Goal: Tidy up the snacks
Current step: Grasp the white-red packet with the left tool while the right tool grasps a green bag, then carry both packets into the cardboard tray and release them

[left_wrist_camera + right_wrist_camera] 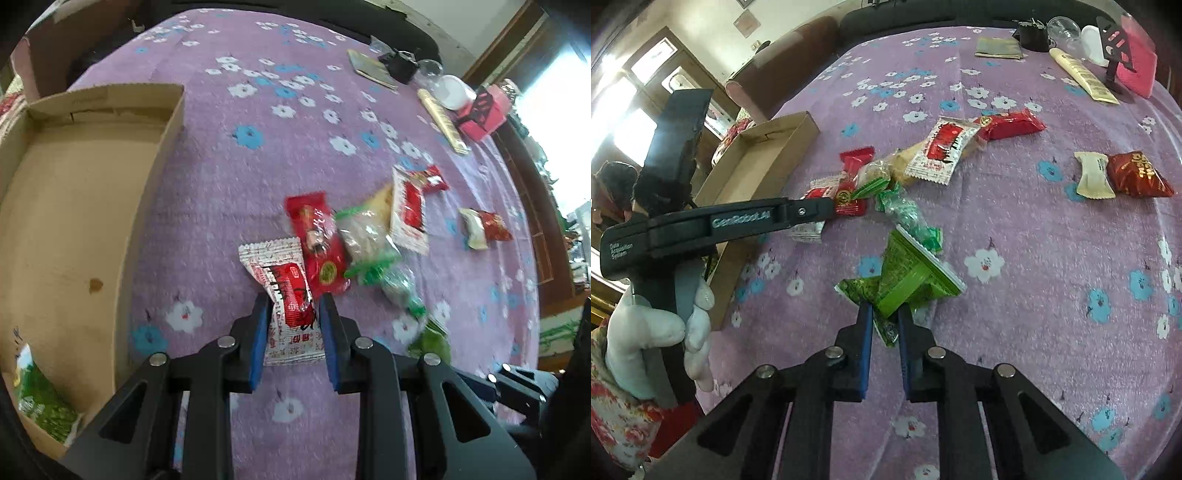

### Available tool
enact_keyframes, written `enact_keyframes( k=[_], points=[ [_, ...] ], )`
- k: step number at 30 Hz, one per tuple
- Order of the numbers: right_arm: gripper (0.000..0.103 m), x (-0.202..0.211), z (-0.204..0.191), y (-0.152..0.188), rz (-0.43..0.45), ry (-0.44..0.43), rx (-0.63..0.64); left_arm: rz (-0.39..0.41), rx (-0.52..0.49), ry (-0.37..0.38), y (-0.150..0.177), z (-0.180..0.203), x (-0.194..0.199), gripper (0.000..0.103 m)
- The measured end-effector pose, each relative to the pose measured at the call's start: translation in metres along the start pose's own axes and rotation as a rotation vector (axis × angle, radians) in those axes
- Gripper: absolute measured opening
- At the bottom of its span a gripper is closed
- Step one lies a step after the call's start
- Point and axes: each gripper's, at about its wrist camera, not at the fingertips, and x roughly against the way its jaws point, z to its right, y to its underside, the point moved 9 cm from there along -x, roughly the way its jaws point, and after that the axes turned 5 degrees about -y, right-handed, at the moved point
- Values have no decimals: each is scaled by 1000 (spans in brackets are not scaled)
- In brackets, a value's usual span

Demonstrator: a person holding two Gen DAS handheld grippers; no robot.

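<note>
My left gripper is shut on a white-and-red snack packet lying on the purple flowered cloth; both blue pads press its sides. Just beyond lie a red packet and a clear packet with green ends. My right gripper is shut on a green snack packet, pinching its near end. In the right wrist view the left gripper's black body reaches in from the left, held by a gloved hand. A shallow cardboard box sits at the left with a green packet inside.
More snacks lie scattered: a white-and-red packet, a red one, a cream one, a dark red one. At the far edge sit a pink box, a tube, a gold pouch and a glass.
</note>
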Motion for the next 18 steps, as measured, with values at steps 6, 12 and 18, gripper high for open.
enact_keyframes(
  k=[6,12,18],
  points=[
    [29,5,1,-1,15,-16,-36,15,7,-30,-4,-6,1,31],
    [32,-4,5,-18,32,1,-127,20,-19,-33,-9,1,-5,47],
    [41,-12,4,-32,68,83,-156,30,-65,-72,-12,3,-8,27]
  ],
)
